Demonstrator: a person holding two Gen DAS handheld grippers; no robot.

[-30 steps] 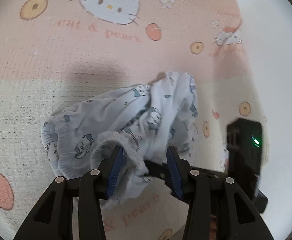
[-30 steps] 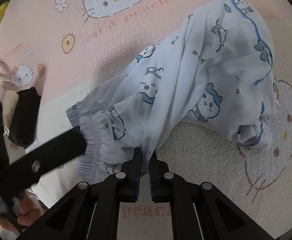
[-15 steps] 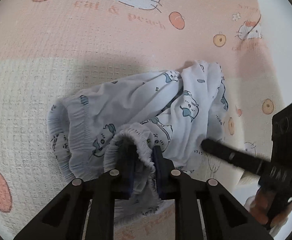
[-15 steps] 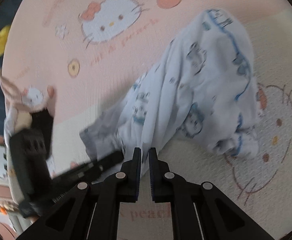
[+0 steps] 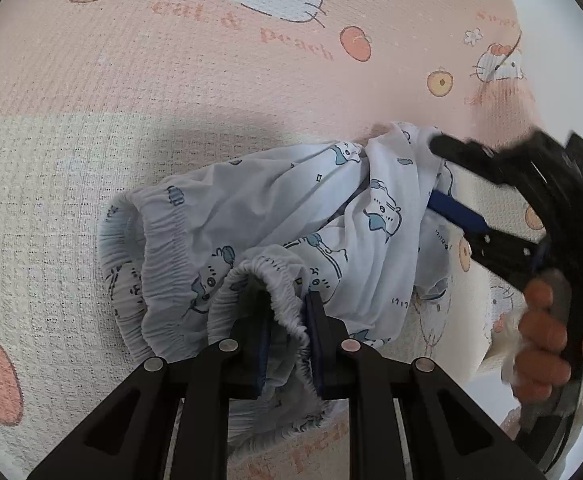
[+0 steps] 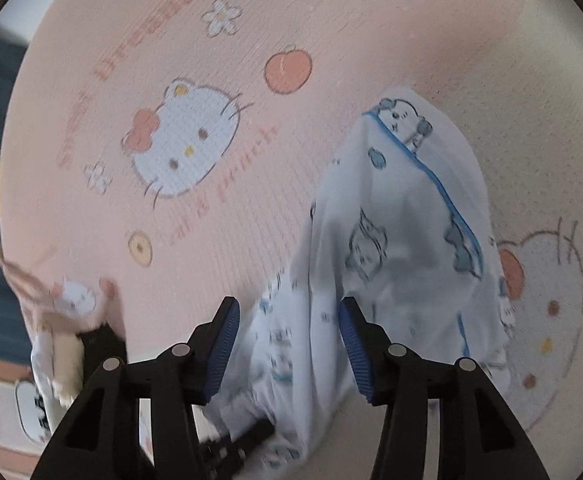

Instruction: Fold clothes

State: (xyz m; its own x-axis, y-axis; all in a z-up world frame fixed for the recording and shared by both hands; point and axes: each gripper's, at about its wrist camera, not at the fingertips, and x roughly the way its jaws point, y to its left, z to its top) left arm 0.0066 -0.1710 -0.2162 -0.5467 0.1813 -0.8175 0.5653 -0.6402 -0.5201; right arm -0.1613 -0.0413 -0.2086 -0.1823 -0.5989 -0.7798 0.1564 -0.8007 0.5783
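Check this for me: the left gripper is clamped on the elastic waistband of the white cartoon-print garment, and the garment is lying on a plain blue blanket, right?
Not quite. The left gripper is clamped on the elastic waistband of the garment, but the blanket is pink and cream with cartoon cats and peaches, not plain blue. The left wrist view shows it.

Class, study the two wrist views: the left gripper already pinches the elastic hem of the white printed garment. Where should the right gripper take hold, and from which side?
Judging by its pose, grip the blue-piped edge at the far end of the white printed garment, opposite the left gripper. The right gripper, jaws opening and cloth loose between them, should come from above, since that end rises off the mat.
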